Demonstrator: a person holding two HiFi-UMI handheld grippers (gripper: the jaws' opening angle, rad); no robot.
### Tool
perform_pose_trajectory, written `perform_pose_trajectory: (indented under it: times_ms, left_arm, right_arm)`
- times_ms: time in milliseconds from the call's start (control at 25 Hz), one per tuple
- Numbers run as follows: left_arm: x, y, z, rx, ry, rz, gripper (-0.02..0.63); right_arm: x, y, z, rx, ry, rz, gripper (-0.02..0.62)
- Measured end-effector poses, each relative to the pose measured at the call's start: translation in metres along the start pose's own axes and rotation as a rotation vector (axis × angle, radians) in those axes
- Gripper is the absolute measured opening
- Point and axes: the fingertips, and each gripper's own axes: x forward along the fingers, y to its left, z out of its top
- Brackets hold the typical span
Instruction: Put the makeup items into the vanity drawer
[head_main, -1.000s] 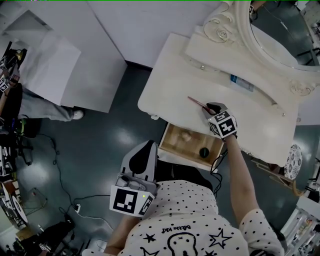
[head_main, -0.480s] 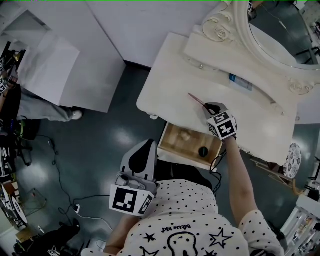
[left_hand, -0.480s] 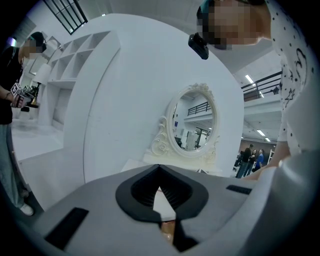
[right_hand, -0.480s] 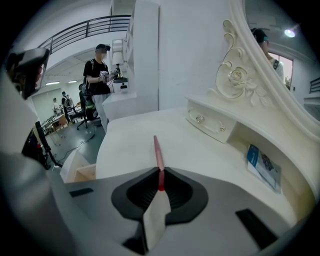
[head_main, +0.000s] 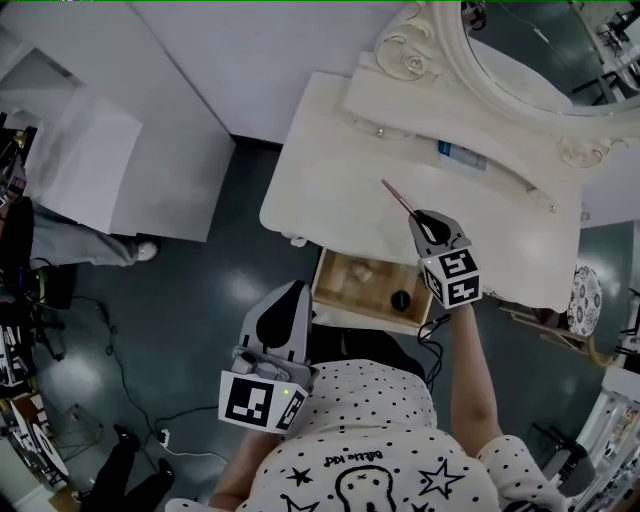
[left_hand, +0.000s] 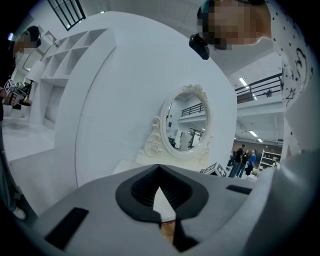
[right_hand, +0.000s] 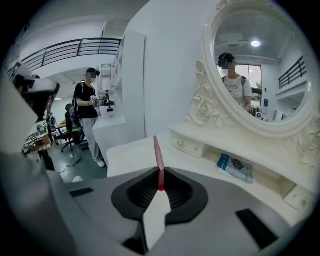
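Observation:
A thin red-handled makeup brush (head_main: 397, 198) (right_hand: 158, 155) sticks out ahead of my right gripper (head_main: 418, 216) (right_hand: 160, 172), which is shut on its near end. The jaws have just been closing and the brush is pinched between them, lifted above the white vanity top (head_main: 320, 190). Just below, at the table's front edge, the wooden drawer (head_main: 330, 272) stands open, holding a pale item (head_main: 362, 268) and a small black round item (head_main: 401, 300). My left gripper (head_main: 292, 288) (left_hand: 159, 167) hangs low near the person's body, left of the drawer, shut and empty.
An ornate oval mirror (head_main: 540, 60) (right_hand: 260, 75) rises at the back of the vanity. A blue packet (head_main: 459, 155) (right_hand: 235, 166) lies on the shelf under it. White cabinets (head_main: 100, 150) stand to the left across the dark floor. A person (right_hand: 87, 107) stands further off.
My right gripper closed on the brush and lifted it off the vanity top, drawing slightly toward the drawer. The left gripper has stayed where it was.

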Motion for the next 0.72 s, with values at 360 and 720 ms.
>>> perform_pose_trajectory:
  times_ms: [360, 720]
  left_arm:
    - [0.001, -0.016, -0.002, 0.019, 0.002, -0.104, -0.005]
    - [-0.007, -0.017, -0.001, 0.049, -0.012, -0.175, -0.005]
  right_arm:
    - [-0.09, 0.017, 0.008, 0.131, -0.162, -0.17, 0.038]
    - [-0.156, 0.037, -0.011, 0.171, -0.219, -0.308, 0.039]
